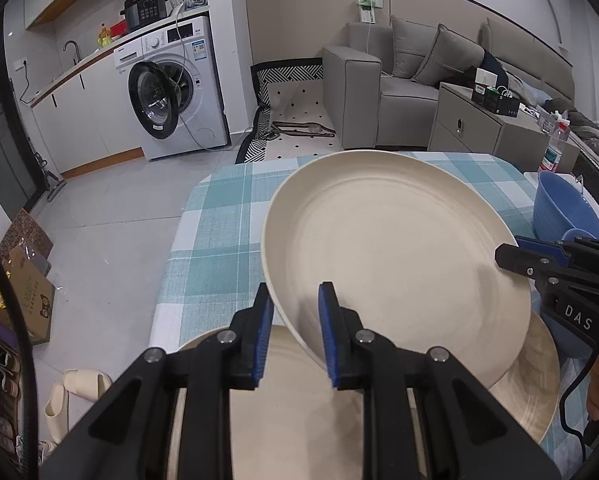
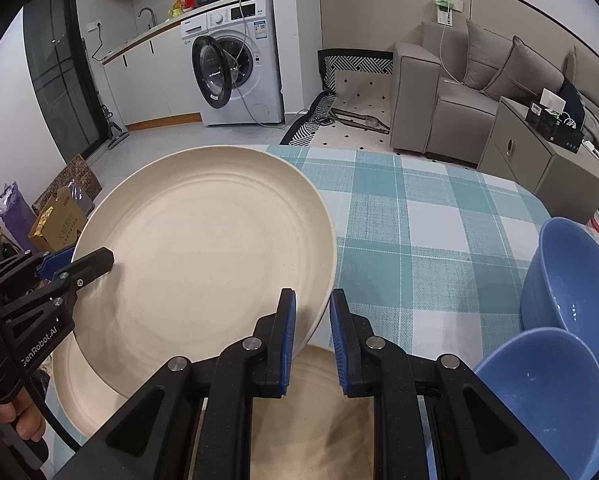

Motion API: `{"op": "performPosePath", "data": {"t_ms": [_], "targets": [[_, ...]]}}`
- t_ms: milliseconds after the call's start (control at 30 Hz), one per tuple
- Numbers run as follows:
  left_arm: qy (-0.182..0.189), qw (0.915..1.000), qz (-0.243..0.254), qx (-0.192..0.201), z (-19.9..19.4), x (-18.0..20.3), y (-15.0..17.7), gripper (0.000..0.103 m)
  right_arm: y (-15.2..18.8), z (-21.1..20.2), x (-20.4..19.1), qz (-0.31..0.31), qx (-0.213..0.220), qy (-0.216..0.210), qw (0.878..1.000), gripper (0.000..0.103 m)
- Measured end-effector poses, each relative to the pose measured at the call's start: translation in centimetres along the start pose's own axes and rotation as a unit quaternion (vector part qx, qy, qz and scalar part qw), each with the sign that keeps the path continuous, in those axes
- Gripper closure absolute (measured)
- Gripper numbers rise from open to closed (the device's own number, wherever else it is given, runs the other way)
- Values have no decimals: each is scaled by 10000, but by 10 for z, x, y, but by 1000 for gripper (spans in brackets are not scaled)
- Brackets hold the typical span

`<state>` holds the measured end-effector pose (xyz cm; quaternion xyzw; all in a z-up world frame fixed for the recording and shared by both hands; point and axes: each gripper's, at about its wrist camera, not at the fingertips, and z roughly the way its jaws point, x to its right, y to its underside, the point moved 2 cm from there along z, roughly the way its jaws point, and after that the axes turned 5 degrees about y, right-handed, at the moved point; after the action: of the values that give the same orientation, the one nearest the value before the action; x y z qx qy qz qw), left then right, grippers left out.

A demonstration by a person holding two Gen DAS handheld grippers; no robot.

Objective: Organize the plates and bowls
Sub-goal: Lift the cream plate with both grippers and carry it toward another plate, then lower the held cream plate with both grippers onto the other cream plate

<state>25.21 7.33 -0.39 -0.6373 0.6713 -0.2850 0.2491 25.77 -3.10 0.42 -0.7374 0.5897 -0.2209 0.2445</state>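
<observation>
Left wrist view: left gripper (image 1: 295,334) clamps near rim of round cream plate (image 1: 395,256); right gripper (image 2: 313,336) clamps opposite rim. Plate held tilted, above second cream plate (image 2: 319,420) on checked tablecloth (image 2: 419,240); blue bowls (image 2: 571,280) right.

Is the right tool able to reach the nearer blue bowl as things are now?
Probably not yet. The right tool is shut on the rim of the cream plate, which the left tool grips too. The blue bowl sits close beside it, unobstructed, once the plate is released.
</observation>
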Motion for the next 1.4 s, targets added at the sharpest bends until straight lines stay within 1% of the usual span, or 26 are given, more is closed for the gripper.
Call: {"op": "performPosePath", "data": {"t_ms": [433, 533, 1067, 1167, 1400], "targets": [[-16, 10000, 16, 84, -26, 7, 27, 82, 27, -39, -5, 2, 196, -23, 9998, 85], [-20, 10000, 9, 88, -30, 8, 33, 82, 33, -44, -4, 76, 158, -109, 9998, 85], [27, 9999, 38, 127, -50, 23, 60, 81, 66, -70, -1, 134, 226, -185, 9995, 85], [20, 9999, 51, 131, -51, 25, 64, 80, 72, -72, 3, 221, 161, -288, 9992, 85], [97, 9999, 53, 118, -54, 32, 74, 80, 86, -80, 6, 219, 228, -254, 9992, 85]]}}
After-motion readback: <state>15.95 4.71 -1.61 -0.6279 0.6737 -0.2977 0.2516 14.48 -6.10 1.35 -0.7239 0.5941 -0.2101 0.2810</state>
